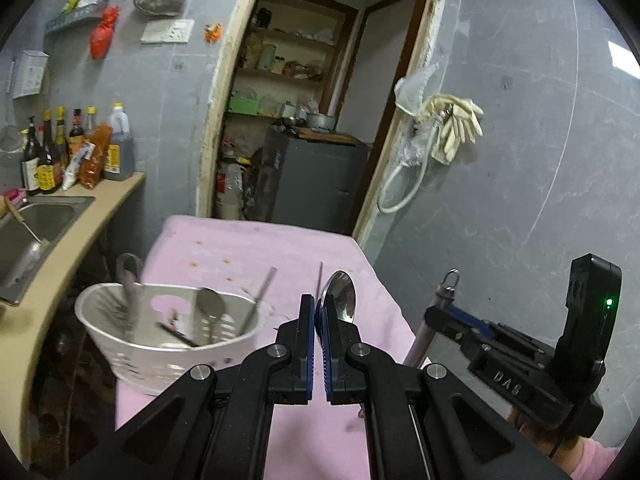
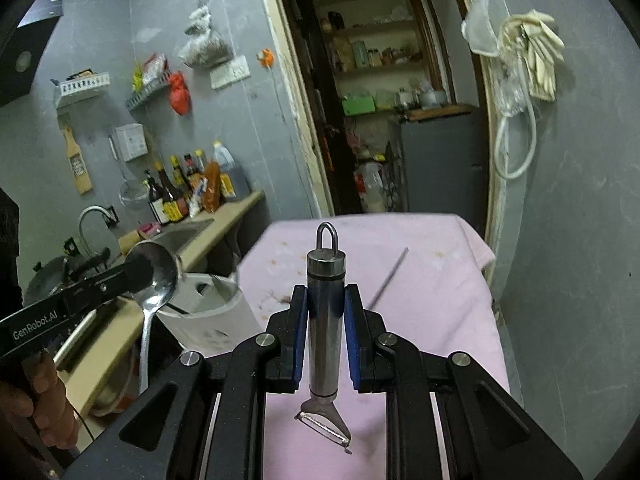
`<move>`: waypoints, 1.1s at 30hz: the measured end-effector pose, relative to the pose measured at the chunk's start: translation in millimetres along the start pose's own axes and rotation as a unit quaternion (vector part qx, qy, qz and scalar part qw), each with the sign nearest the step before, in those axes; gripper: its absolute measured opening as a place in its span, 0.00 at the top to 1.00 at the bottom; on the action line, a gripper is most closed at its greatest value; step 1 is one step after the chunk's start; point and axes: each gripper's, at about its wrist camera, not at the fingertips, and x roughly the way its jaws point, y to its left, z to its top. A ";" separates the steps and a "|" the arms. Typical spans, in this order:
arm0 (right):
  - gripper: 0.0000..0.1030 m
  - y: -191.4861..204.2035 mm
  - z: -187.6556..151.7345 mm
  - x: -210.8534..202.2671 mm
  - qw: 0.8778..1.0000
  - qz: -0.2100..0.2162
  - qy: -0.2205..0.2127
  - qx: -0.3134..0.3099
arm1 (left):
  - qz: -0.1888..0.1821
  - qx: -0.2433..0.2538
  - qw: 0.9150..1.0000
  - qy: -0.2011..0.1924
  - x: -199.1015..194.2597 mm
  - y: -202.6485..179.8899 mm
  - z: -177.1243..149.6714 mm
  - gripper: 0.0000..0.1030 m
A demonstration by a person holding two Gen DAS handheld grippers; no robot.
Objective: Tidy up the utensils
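Both claws loaded above the pink cloth [image 2: 420, 280]: left gripper [image 1: 318, 320] pinches a spoon [image 1: 340, 296], right gripper [image 2: 326, 312] clamps a peeler [image 2: 325, 320], seemingly bound for the white basket [image 1: 120, 344].

two claws [image 1: 318, 312], one peeler [image 2: 325, 320], one basket [image 1: 168, 344]

left gripper [image 2: 148, 270] side: "GenRobot.AI" in white letters
right gripper [image 1: 434, 314] body: raised letters, look like "DA8", hard to read
bottles [image 2: 176, 192] by the sink: labels too small to read
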 end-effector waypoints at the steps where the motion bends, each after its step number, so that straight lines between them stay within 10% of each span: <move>1: 0.85 5.2 6.0 -3.1 1.000 0.005 -0.008 -0.004 | 0.004 -0.003 1.000 -0.004 -6.2 4.1 2.6 0.96; 18: 0.85 104.5 75.0 9.6 0.988 0.104 -0.096 -0.062 | 0.136 -0.074 0.980 -0.127 -59.4 118.2 62.1 0.96; 33: 0.85 138.3 69.9 73.6 0.990 0.104 -0.063 -0.071 | 0.216 -0.015 0.963 -0.161 -8.2 164.6 79.4 0.96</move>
